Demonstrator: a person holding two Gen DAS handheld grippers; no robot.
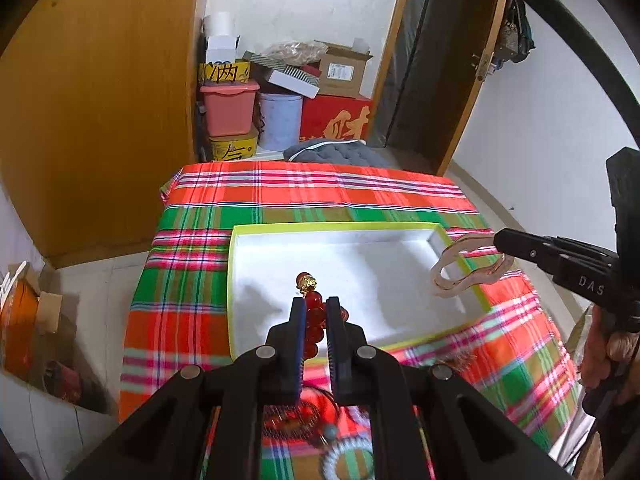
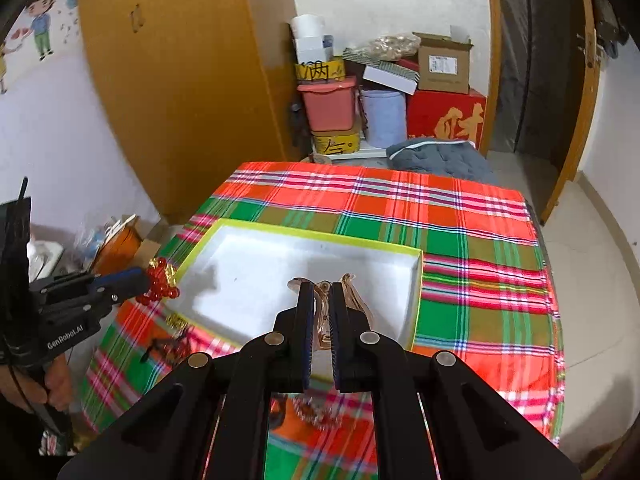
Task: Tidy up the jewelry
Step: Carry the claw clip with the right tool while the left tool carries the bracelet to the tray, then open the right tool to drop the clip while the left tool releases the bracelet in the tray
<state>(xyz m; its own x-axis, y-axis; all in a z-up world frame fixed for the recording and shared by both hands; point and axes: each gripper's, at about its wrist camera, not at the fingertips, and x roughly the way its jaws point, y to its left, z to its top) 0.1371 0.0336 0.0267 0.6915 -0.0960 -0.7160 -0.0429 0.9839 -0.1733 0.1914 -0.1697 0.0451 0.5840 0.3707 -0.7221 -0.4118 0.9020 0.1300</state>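
Bright plaid cloth (image 1: 280,196) in red, green and pink covers the surface. Behind it, a cluttered corner: a pink tub (image 1: 228,108) stacked between two yellow tins, a pale blue canister (image 1: 279,120) beside it, a red box (image 1: 336,118) with gold lettering — an open cardboard box (image 1: 342,72) on top. A wooden wardrobe (image 1: 100,100) stands left, and a grey quilted bundle (image 2: 440,158) lies on the floor.

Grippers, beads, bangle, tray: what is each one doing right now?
Left gripper: shut on the red beads.
Red beads: held up over the tray.
Right gripper: shut on the bangle.
Bangle: held up by the tray's edge.
Tray: open, nothing inside.
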